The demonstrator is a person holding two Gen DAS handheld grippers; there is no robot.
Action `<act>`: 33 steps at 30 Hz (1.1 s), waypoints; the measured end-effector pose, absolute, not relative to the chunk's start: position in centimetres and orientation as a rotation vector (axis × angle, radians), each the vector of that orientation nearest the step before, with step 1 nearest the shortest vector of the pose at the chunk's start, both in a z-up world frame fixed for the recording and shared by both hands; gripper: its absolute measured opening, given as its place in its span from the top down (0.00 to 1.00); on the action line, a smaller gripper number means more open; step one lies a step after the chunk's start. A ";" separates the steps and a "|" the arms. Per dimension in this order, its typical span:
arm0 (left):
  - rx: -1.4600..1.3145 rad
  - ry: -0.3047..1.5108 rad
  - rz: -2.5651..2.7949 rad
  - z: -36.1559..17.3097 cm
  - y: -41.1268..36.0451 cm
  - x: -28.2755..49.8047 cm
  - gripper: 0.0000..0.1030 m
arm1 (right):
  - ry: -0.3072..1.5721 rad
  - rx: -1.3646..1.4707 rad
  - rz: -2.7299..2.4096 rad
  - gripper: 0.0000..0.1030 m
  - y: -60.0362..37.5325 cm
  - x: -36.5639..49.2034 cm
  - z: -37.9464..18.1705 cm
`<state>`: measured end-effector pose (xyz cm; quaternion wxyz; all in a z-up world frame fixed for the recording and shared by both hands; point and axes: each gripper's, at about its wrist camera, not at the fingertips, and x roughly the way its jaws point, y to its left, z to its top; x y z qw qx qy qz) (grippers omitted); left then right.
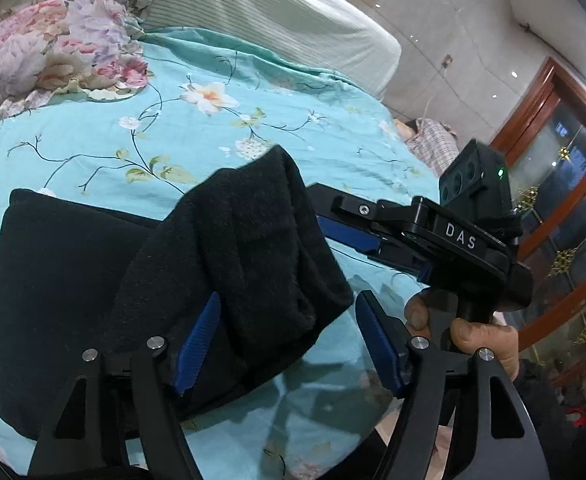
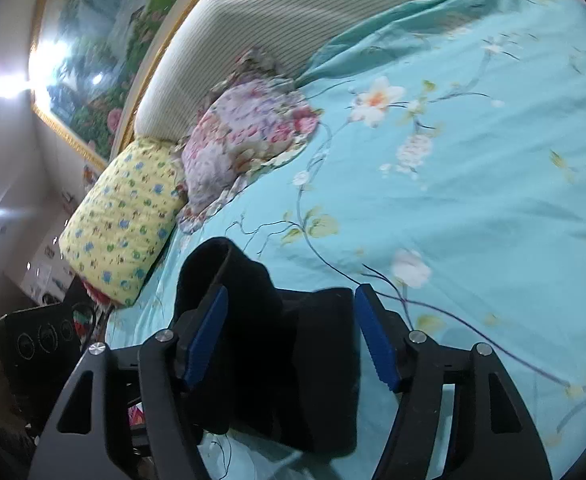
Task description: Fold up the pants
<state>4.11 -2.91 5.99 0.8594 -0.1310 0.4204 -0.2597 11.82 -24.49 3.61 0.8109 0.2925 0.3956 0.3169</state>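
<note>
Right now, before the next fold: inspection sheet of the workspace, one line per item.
Surface: bed under a teal floral sheet, lightly wrinkled.
Job's things: black pants bunched into a thick stack, top layer humped up, not flat.
Clutter: floral pillow and yellow pillow by the headboard; plaid cloth at the far edge.
Grippers: left gripper open, fabric between the fingers; right gripper open over the stack.
Cables: nothing seen on the bed.
Surroundings: striped headboard, framed picture, wooden door.
</note>
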 end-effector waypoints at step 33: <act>-0.484 0.837 -0.348 6.7 8.7 2.6 0.27 | 0.863 0.620 0.595 0.15 -24.0 7.2 4.6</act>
